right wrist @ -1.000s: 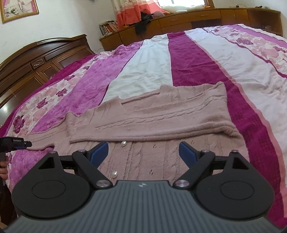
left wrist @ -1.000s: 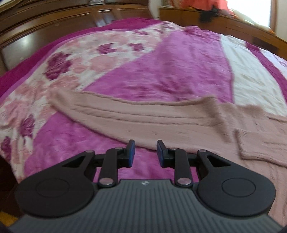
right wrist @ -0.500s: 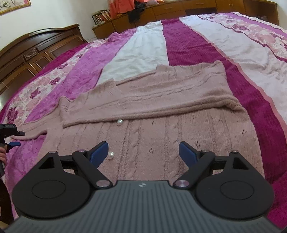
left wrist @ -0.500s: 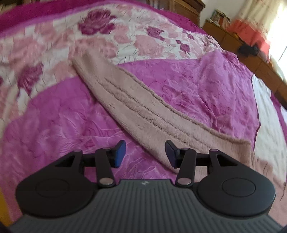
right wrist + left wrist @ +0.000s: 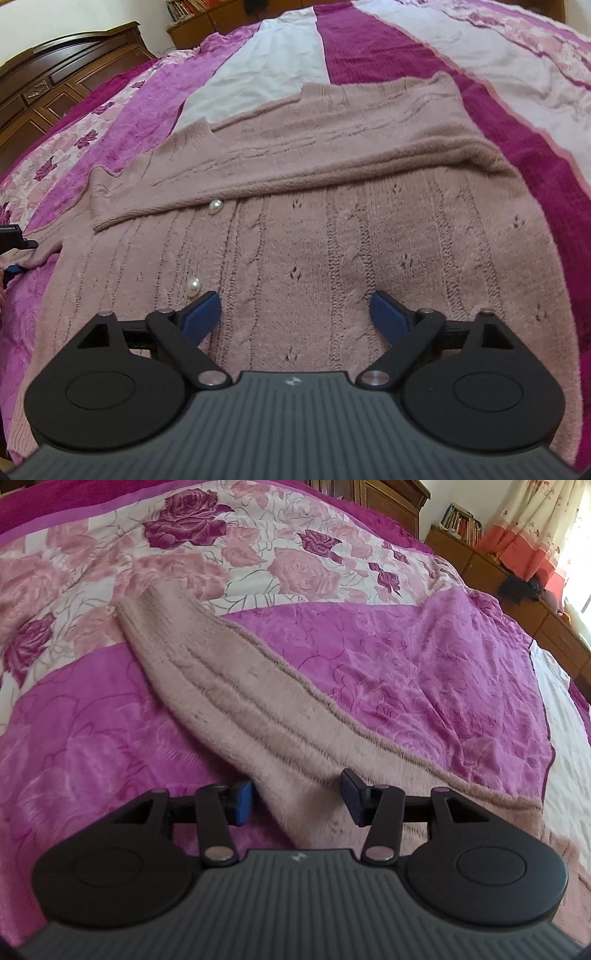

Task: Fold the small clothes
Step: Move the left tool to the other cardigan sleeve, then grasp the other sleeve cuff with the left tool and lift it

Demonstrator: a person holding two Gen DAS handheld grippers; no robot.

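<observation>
Down and closer since a second ago: my left hand-held gripper (image 5: 297, 795) has swung from the sweater's body out along the sleeve (image 5: 236, 698), and its jaws have opened wider, now straddling the sleeve's near end with nothing pinched. That sleeve runs away from the gripper, out across the bed's purple band onto the rose-print blanket (image 5: 258, 554). My right hand-held gripper (image 5: 295, 314) has dropped nearer the pink knit sweater (image 5: 332, 240) too, jaws spread wide and empty above the cable-knit front. The other sleeve (image 5: 332, 147) lies folded across the sweater's upper half, beyond the gripper. Two pearl buttons (image 5: 215, 206) show, one touching that folded sleeve's edge, one just beside the gripper's left fingertip (image 5: 203, 314).
</observation>
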